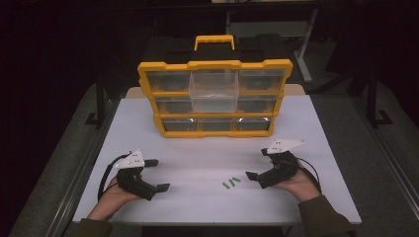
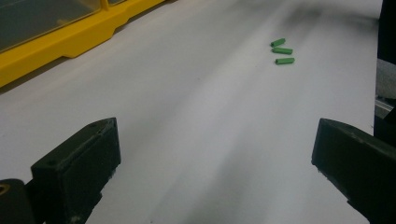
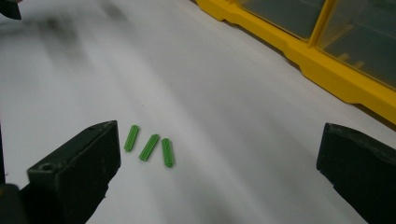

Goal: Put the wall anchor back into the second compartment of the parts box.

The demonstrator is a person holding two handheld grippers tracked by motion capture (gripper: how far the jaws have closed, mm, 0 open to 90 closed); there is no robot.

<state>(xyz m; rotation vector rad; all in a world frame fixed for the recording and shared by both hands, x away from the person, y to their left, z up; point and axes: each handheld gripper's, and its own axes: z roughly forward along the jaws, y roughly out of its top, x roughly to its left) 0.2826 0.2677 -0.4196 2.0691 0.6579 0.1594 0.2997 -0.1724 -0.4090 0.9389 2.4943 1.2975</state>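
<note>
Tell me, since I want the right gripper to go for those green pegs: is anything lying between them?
Nothing visible does. The right gripper stands open beside the three green pegs, with only bare white table between them. The yellow organizer stands well behind, out of that path.

- white table (image 1: 207, 148), bare in the middle
- yellow organizer case (image 1: 215, 98) upright at table's far side, clear drawers, handle on top
- three small green pegs (image 1: 230, 182) lying close together on table, well in front of case, right of centre
</note>
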